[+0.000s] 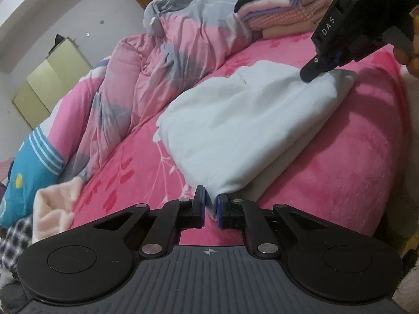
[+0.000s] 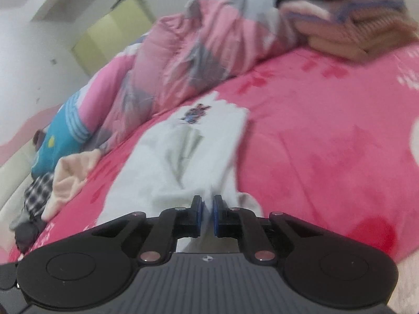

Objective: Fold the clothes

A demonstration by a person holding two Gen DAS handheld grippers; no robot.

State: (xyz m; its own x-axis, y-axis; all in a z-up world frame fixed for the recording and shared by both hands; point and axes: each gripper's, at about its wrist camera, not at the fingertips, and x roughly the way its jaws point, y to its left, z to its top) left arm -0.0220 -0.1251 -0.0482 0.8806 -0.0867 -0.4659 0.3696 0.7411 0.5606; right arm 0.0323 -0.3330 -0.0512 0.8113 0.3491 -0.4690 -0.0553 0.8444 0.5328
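White garment [image 1: 235,125] is lying on the pink bedspread [image 1: 340,162], pretty much center frame in the left wrist view, partly folded over on itself. Left gripper [image 1: 211,204] sits at bottom center and its fingers are pinched tight on the near corner of the cloth, you can see the fabric squeezed between the blue pads. Right gripper [image 1: 310,74] comes in from the upper right of that same view, tip down on the far corner of the garment, a hand [image 1: 411,60] behind it at the right edge.

The right wrist view is blurry, but the right gripper's fingers [image 2: 196,209] are closed with white cloth bunched between them at bottom center, and the garment runs up toward mid frame with a small dark print on it.

Rumpled pink and grey quilt [image 1: 146,78] along the left, folded stack [image 1: 285,7] at upper right, loose clothes [image 1: 47,209] at lower left.
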